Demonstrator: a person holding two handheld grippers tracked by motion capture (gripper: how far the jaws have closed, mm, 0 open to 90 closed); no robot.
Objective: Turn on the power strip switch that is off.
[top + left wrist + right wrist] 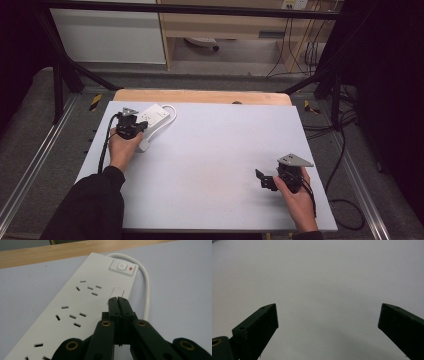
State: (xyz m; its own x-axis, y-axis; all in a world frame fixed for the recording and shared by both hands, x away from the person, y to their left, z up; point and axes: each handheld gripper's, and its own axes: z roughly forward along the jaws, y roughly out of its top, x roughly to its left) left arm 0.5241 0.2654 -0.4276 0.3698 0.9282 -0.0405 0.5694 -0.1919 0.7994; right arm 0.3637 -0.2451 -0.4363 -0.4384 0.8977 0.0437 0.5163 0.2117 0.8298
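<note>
I observe a white plastic power strip (150, 120) lying flat at the far left of the pale, matte table (210, 165), its rounded white cord (171, 111) looping off its far end. My left gripper (131, 128) rests over the strip's near half, its jaws clenched tip to tip with nothing between them. The left gripper view adds detail the high view lacks: rows of slotted sockets across the smooth glossy top, a square rocker switch (121, 266) with a small red indicator at the far end, and the closed black jaw tips (118, 300) poised at a small rectangular panel (117, 293) just below that switch; I cannot confirm contact. My right gripper (265, 179) sits at the near right, well apart from the strip, released; the right gripper view shows its blunt black jaws spread wide over bare tabletop.
</note>
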